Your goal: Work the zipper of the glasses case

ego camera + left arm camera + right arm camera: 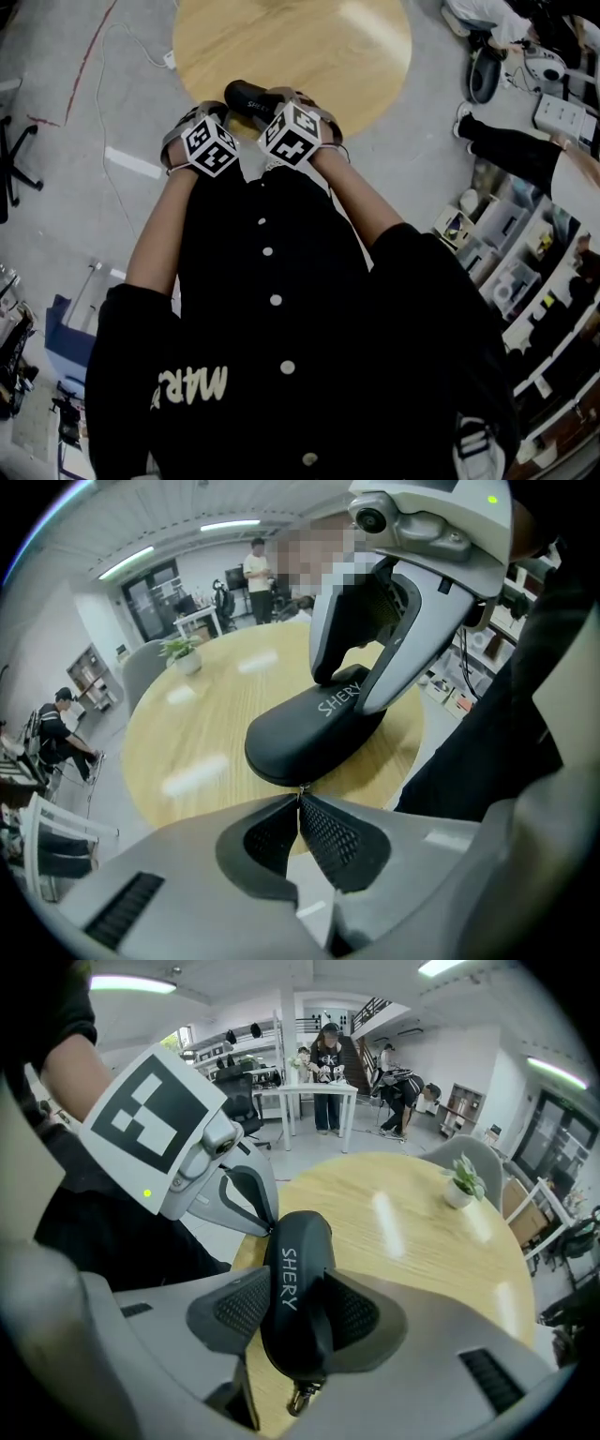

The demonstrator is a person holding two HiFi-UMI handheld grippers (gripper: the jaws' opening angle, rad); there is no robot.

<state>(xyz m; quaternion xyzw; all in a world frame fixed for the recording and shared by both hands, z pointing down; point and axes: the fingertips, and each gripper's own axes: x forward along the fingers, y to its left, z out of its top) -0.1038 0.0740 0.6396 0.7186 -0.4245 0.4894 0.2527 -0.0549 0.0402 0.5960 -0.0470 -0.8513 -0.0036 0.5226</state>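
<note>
The black, oval, hard-shell glasses case (309, 728) sits crosswise between the jaws of the right gripper (298, 1316). Both pads are clamped on its middle. It is carried clear of the round, light wooden table (187, 742), which lies below and beyond both tools.

The left gripper (300, 803) has its jaws brought together at the tips. They pinch the small metal zipper pull (302, 790) at the end of the case nearest that tool.

We judge the case to be light and semi-rigid: the shell keeps its curve under the pads. Its matte skin looks smooth, so a grip across the widest part of the body, as here, should resist twisting.

We expect the pull to be the weak point. It is thin, hard and slick, and only the very tips of the pads catch it.

We recommend drawing the pull along the seam line rather than away from it. A small metal clasp (300, 1398) hangs from the end nearest the right tool; we leave it free.
</note>
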